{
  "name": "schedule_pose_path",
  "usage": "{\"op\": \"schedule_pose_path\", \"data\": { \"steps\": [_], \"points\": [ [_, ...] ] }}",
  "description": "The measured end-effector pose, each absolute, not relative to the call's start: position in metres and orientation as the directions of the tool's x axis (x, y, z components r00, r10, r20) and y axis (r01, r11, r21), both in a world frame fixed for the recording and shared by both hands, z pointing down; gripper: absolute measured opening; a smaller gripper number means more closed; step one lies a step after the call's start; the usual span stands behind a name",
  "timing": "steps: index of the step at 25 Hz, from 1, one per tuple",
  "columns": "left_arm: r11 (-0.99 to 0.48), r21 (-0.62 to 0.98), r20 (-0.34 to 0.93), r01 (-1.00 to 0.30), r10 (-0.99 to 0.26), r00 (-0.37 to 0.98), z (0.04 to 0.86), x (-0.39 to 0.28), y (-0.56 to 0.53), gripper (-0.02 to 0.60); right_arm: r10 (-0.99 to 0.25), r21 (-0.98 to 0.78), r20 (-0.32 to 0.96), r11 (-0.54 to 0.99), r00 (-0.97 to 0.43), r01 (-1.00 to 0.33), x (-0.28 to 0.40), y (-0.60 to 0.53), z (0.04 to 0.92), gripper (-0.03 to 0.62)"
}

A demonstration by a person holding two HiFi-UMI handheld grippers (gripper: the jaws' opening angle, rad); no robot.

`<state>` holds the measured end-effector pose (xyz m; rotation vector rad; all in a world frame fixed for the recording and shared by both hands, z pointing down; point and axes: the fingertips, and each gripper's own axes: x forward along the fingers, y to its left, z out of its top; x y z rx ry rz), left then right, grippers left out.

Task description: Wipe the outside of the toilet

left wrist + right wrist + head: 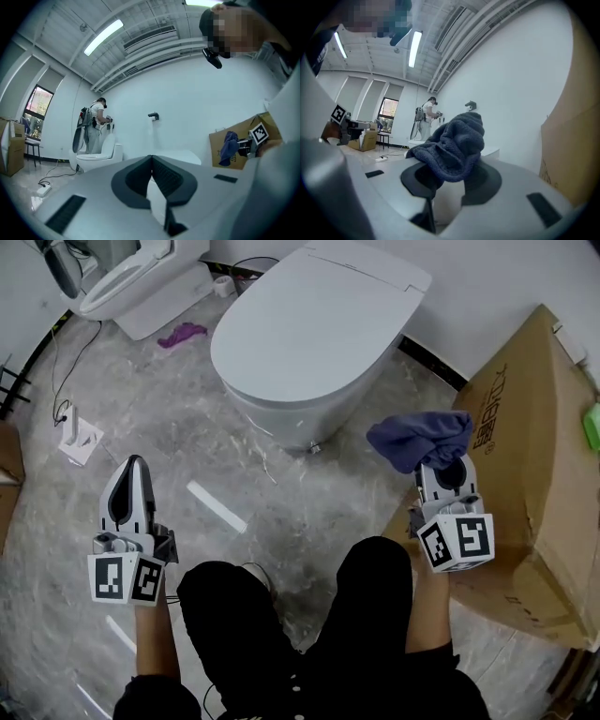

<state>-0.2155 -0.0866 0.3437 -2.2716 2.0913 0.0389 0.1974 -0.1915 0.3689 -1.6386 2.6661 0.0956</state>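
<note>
legs: person's black trousers (281, 634), bottom of the head view, between the two grippers.
left gripper (135, 465): low over the floor, left of the toilet and well apart from it. Jaws pressed together, pads meeting at the tips, nothing between them.
right gripper (441, 468): raised at the toilet's right. Jaws pinch the cloth.
cloth (452, 145): dark blue, knitted look. Bunched up and draped over the jaw tips, hiding them. In the head view it sits just beside the toilet's right flank with a visible gap, no contact.
floor (187, 427): grey marbled tile. A white strip (216, 505) lies on it between the left gripper and the toilet base.
toilet (309, 334): white, lid down, ahead of both grippers and nearer the right one. Its back is toward the white wall.
cardboard box (534, 456): large, right of the toilet. The right gripper is held in front of its near left edge. A green item (592, 426) at its right side is cut off by the frame, can't tell what it is.
power strip (80, 442): white, with a cable, on the floor far left.
purple rag (183, 334): on the floor between the two toilets.
second toilet (122, 282): white, seat ring showing, far top left.
other person (96, 124): stands behind the second toilet, white top, gear on the back.
wall fixture (153, 115): small, dark, mounted on the white wall.
</note>
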Motion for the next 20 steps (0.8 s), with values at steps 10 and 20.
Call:
{"op": "schedule_pose_path", "data": {
  "steps": [10,20],
  "points": [
    [0.002,-0.065,-0.077,-0.998,-0.997,0.003,0.312,-0.260,-0.087,0.011,-0.922,0.071,-0.094,0.370,-0.376,-0.926,0.204,-0.198,0.342,0.115],
    [0.004,-0.034,0.030,-0.999,-1.000,-0.005,0.211,-0.267,-0.097,0.011,-0.916,0.052,-0.025,0.400,-0.401,-0.915,0.169,-0.208,0.242,0.114]
  ]
}}
